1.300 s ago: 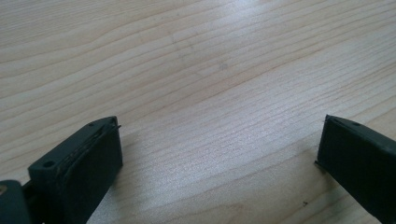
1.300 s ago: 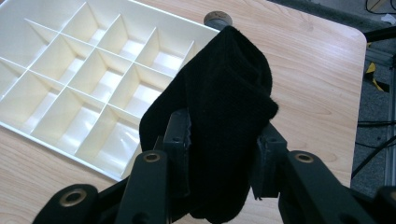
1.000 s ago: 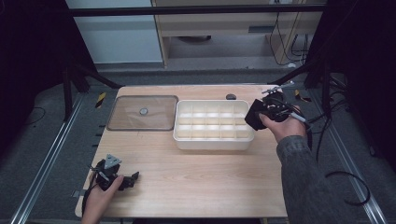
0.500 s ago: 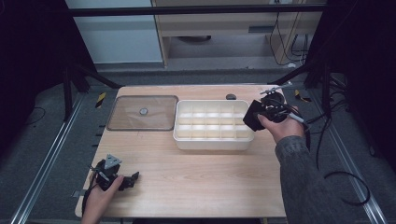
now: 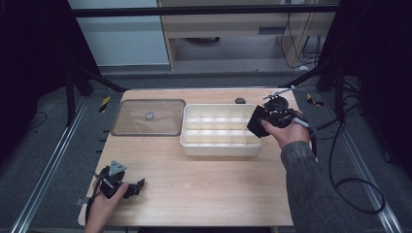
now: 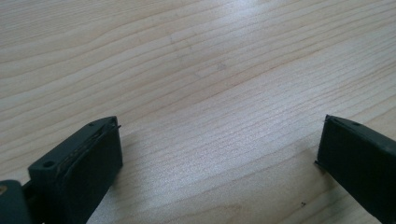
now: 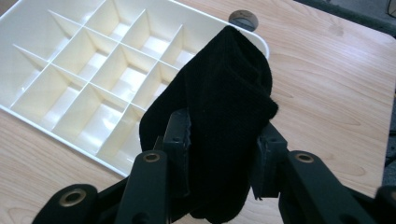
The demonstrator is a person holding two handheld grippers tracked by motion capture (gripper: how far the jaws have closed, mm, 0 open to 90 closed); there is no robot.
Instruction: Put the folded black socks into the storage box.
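A black rolled sock (image 7: 224, 102) is clamped between the jaws of my right gripper (image 7: 224, 163), which is shut on it. In the high view the right gripper (image 5: 262, 121) holds the sock (image 5: 256, 120) over the right end of a white divided organiser box (image 5: 192, 143). The box (image 7: 28, 112) has several empty compartments. My left gripper (image 5: 133, 187) rests near the table's front left corner, its jaws wide open over bare wood (image 6: 219, 154) with nothing between them.
A clear lid (image 5: 131, 124) with a small knob lies flat left of the box. A small dark round disc (image 5: 240, 101) sits on the table behind the box (image 7: 243, 19). The wooden table (image 5: 204, 194) ends close behind the left hand.
The right gripper with the sock has shifted slightly left, toward the box's right end. The left gripper has not moved.
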